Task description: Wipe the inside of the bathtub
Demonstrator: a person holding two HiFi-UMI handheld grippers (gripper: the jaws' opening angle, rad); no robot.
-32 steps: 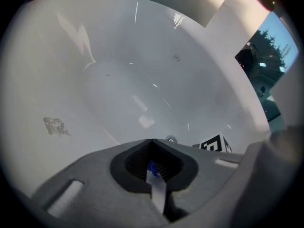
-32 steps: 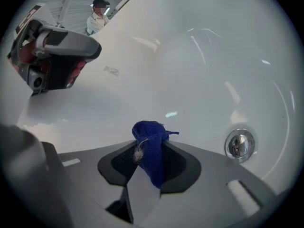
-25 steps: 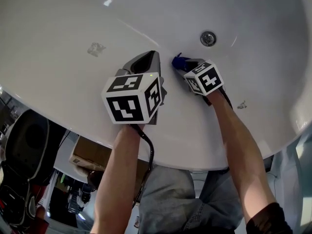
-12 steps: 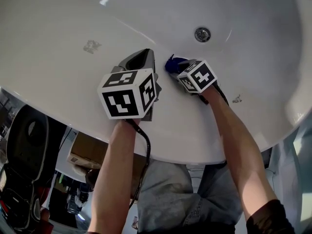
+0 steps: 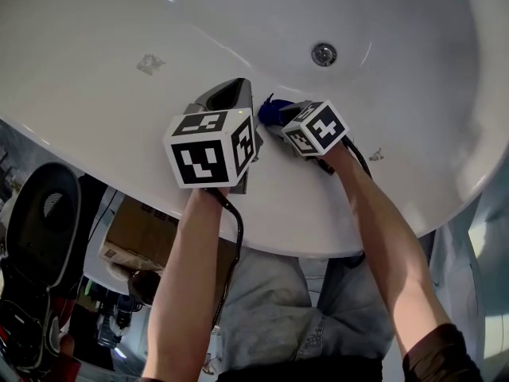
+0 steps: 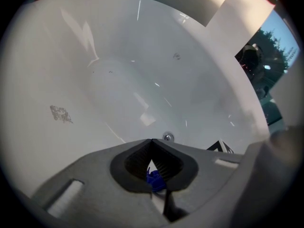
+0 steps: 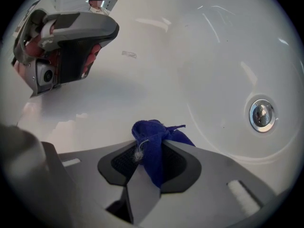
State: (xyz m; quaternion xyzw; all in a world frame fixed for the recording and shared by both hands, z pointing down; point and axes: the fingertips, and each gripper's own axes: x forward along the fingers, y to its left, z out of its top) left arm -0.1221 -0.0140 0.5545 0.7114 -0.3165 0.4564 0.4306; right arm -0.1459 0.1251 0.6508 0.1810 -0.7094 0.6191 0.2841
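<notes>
The white bathtub (image 5: pixel 95 110) fills the head view, with its chrome drain (image 5: pixel 323 53) at the upper right. My right gripper (image 7: pixel 153 144) is shut on a small blue cloth (image 7: pixel 159 163) whose bunched top sticks out past the jaw tips against the tub's inner wall. In the head view the blue cloth (image 5: pixel 270 111) shows just left of the right gripper's marker cube. My left gripper (image 6: pixel 151 141) is shut with nothing in it and hovers over the tub wall, close to the left of the cloth. Its grey body (image 7: pixel 66 46) appears at the upper left of the right gripper view.
Grey smudges mark the tub wall: one smudge (image 5: pixel 149 64) at the left, a smaller smudge (image 5: pixel 375 155) at the right. The drain (image 7: pixel 261 114) lies right of the cloth. Below the tub rim (image 5: pixel 318 241) are the person's jeans, a cardboard box (image 5: pixel 139 233) and a black chair (image 5: pixel 44 221).
The head view has drifted a little. Both grippers sit slightly further left in it, at almost the same place relative to the drain. The cloth stays gripped.
</notes>
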